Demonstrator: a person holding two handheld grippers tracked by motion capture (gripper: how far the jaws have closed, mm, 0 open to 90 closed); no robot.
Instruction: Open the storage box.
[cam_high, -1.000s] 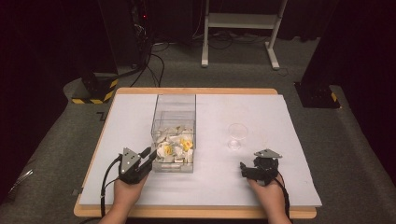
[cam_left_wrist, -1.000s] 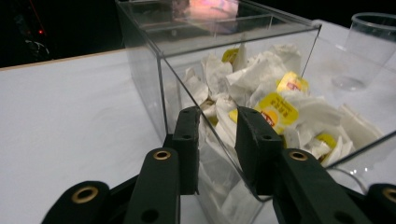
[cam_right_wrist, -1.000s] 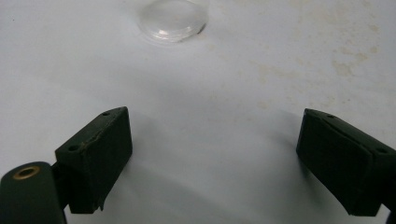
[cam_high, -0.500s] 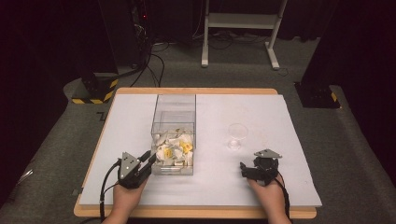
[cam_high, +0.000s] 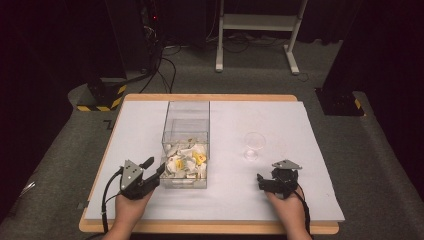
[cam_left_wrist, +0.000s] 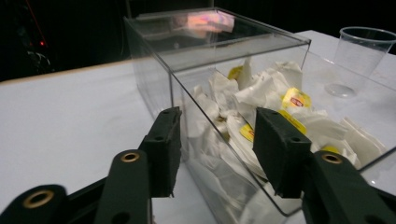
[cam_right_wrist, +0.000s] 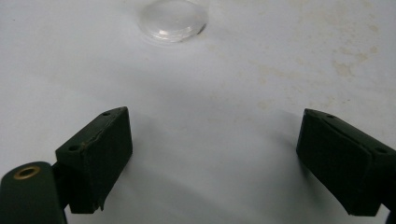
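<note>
Left hand-held gripper (cam_left_wrist: 212, 140), jaws spread, straddling near-left corner wall of clear box (cam_high: 185, 145) of tea bags (cam_high: 187, 161); box long axis running near to far. Right hand-held gripper (cam_high: 264, 182) spread, empty, on desk (cam_high: 310, 165), near clear cup (cam_high: 254, 145).

Box (cam_high: 185, 145) sitting mid-counter (cam_high: 130, 130), a bit left of centre, with a heap of tea bags (cam_high: 186, 161) piled in its near half. Cup (cam_high: 254, 145) upright off to the right of the box, well apart from it. Left gripper (cam_high: 155, 169) right at the box's near left corner, one jaw either side of that corner. Right gripper (cam_high: 260, 180) down near the front edge, just in front of the cup, jaws spread over bare counter.
</note>
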